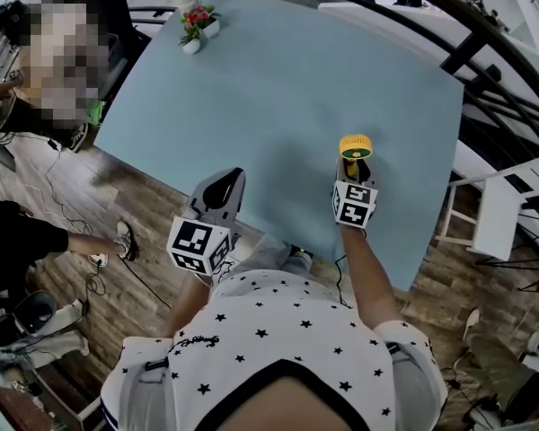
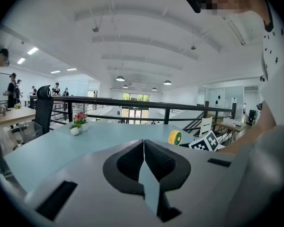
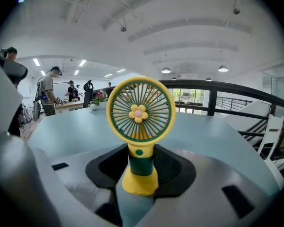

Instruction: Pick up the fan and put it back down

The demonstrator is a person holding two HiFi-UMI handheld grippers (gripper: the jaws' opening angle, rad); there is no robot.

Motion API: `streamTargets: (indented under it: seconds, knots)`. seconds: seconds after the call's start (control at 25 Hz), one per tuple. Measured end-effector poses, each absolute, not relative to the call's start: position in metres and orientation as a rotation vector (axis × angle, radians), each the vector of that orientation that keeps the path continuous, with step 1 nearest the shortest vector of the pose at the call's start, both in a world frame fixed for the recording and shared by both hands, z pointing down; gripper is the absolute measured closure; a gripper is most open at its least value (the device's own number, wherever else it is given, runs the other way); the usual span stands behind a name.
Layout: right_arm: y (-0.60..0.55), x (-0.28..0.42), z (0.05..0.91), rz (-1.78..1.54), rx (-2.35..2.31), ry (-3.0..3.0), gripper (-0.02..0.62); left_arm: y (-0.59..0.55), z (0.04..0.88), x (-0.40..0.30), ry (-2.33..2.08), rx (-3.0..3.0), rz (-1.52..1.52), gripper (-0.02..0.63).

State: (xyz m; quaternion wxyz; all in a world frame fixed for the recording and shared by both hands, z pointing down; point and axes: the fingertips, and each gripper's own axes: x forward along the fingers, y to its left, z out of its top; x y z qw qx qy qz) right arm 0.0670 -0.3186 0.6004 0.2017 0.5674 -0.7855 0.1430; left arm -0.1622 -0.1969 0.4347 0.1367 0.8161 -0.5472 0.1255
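Note:
A small yellow and green fan (image 3: pixel 141 126) with a flower at its hub stands upright between the jaws of my right gripper (image 3: pixel 142 167). Both black pads (image 3: pixel 173 167) hug its green stem, so the gripper is shut on it. In the head view the fan (image 1: pixel 355 146) is over the pale blue table (image 1: pixel 296 79) near its right front edge, at the tip of my right gripper (image 1: pixel 357 164). Whether its base rests on the table I cannot tell. My left gripper (image 1: pixel 226 187) hovers at the table's front edge, shut and empty (image 2: pixel 144 150). From there the fan (image 2: pixel 174 137) shows to the right.
A small white pot of flowers (image 1: pixel 196 25) stands at the table's far left corner. A black railing (image 1: pixel 485 34) runs behind the table on the right, and a white chair (image 1: pixel 499 214) stands beyond its right edge. People stand on the wooden floor at the left.

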Motion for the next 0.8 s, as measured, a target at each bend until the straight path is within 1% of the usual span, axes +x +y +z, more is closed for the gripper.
streamTargets:
  seconds: [0.4,0.8]
  knots:
    - [-0.315,0.066,0.600,0.406,1.569,-2.194,0.431,-0.198,0.433,-0.159,-1.568,2.375,0.363,0.577]
    - [-0.279,0.065,0.577,0.513,1.555,-2.278,0.417,-0.207,0.431,-0.142,-1.518,2.418,0.344,0.577]
